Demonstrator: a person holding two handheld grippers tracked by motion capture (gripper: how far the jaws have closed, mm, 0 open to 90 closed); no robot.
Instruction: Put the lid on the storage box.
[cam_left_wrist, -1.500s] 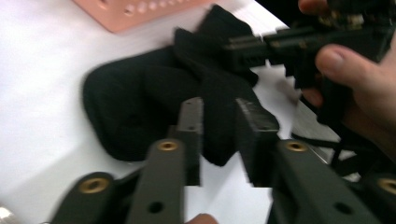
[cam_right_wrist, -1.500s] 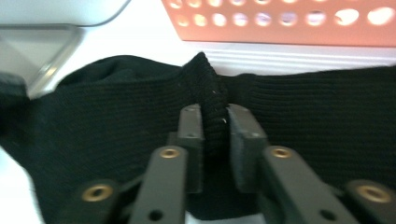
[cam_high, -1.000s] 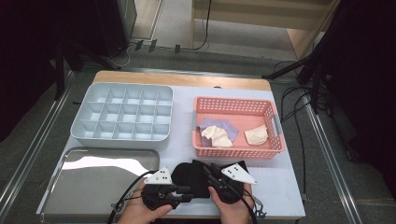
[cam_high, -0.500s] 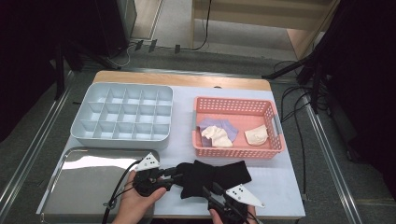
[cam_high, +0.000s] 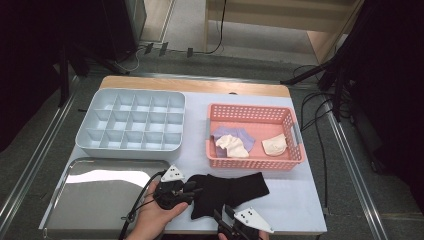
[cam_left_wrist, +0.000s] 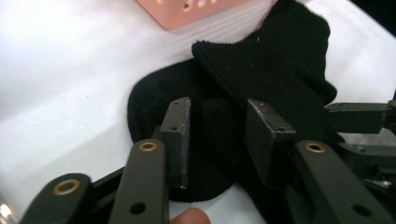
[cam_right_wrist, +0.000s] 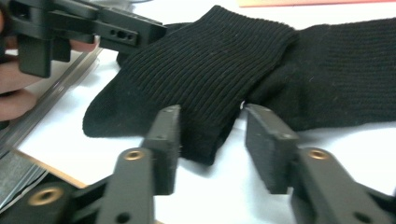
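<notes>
The left gripper (cam_high: 192, 190) is parked low at the near edge of the table, its jaws set apart astride the folded end of a black sock (cam_high: 227, 192) — in the left gripper view the pads are seen standing on either side of the fabric with gaps showing, so nothing is clamped there, though the jaws have just been closing a bit. The right gripper (cam_high: 224, 220) is held at the very near edge, a little to the right of the first; its jaws have just been closing too, and in the right gripper view the corner of the sock's folded flap is seen sitting between them, the pads not pressing on it. So both are released for now.

The sock itself is laid flat on the white table top near the near edge, one end doubled back over itself, the rest stretched out toward the right. Just beyond it a pink basket (cam_high: 295, 150) is found, with a few pale cloth pieces (cam_high: 232, 145) inside. At the near left corner a shiny metal tray (cam_high: 95, 200) is set, and behind that — toward the far left — a grey compartment box (cam_high: 85, 142).
</notes>
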